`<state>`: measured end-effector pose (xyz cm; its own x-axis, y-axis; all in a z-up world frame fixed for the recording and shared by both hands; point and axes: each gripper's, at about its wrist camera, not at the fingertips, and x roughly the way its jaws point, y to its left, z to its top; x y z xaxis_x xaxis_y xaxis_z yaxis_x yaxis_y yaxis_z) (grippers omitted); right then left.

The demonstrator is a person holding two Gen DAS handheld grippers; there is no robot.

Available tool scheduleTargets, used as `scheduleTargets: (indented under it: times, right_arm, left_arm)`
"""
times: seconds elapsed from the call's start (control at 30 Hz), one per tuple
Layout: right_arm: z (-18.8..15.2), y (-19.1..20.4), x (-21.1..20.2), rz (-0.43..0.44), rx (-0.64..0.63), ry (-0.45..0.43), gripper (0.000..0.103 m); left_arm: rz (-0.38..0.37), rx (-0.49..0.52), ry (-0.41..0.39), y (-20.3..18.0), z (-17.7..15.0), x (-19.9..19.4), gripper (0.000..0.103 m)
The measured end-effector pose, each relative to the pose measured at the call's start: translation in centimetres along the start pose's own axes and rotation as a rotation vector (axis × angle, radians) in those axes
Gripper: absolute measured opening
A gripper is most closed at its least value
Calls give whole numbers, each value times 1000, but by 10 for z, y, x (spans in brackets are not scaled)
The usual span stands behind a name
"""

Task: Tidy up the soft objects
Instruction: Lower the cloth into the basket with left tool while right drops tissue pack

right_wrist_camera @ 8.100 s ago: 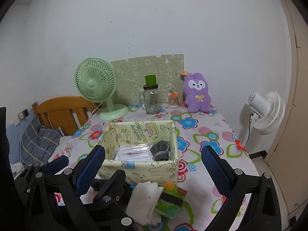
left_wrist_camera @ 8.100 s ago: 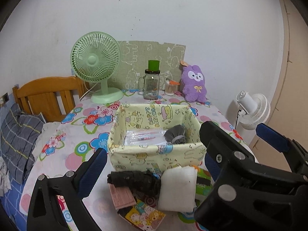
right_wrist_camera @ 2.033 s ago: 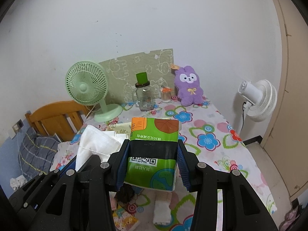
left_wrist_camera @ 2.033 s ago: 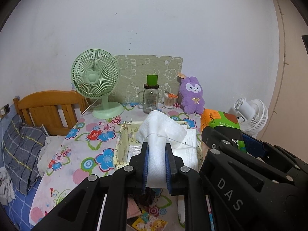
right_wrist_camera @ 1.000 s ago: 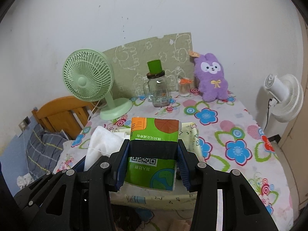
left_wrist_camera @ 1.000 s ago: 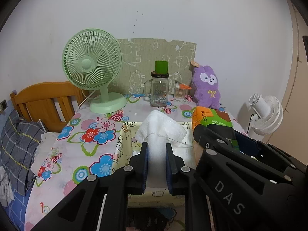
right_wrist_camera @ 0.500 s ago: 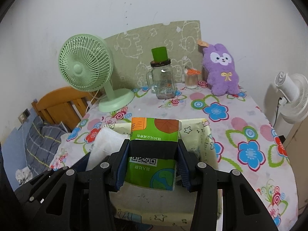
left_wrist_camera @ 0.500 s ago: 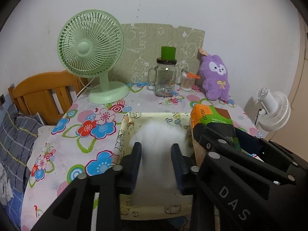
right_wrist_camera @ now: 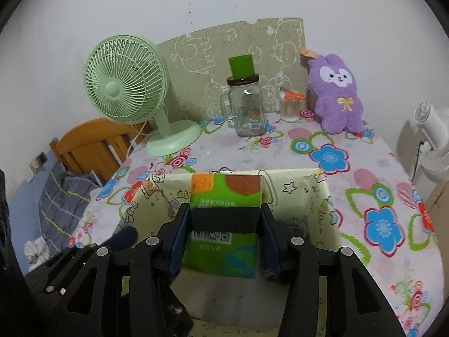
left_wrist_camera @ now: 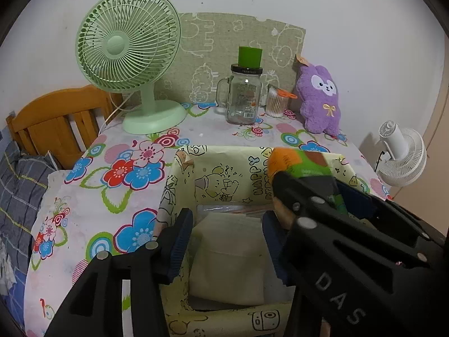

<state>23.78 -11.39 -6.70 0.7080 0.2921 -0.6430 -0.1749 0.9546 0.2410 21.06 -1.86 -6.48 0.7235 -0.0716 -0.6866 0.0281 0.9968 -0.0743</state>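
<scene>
Currently, the left gripper (left_wrist_camera: 227, 238) is positioned at lower centre of the left wrist view with its fingers (left_wrist_camera: 181, 241) spread apart and grasping nothing. Directly beneath them, a white folded cloth (left_wrist_camera: 228, 255) is seen lying inside the yellow fabric basket (left_wrist_camera: 224, 168). At lower centre of the right wrist view, the right gripper (right_wrist_camera: 223, 238) is clenched on a green tissue pack (right_wrist_camera: 224, 219), which is held within the basket opening. The basket is placed on the flower-patterned counter (left_wrist_camera: 118, 185). A green fan (left_wrist_camera: 129, 53), a glass jar (left_wrist_camera: 245, 95) and a purple plush rabbit (left_wrist_camera: 320, 101) are located along the upper edge.
</scene>
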Motion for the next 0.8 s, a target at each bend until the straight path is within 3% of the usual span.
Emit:
scheduleTargets:
  times: [0.13,0.3,0.43,0.57,0.8]
  right_arm:
    - [1,0,2,31,-12,-5,72]
    - [1,0,-2,1,-10,-22,83]
    - [0,-1,-6,-23,-9,-20,84]
    - [0,0,-15,-53,-19,-35,87]
    - [-1,1,-36,-79,-17,-71,92]
  left_arm:
    - [-39,4,1,-2,0,0,66]
    - [-46,12,0,-4,0,-1,74]
    - [-42,19,-2,-6,0,-2,78]
    - [-8,26,-22,-8,0,-9,89]
    - [-14,24,-50,-11,-2,-26,92]
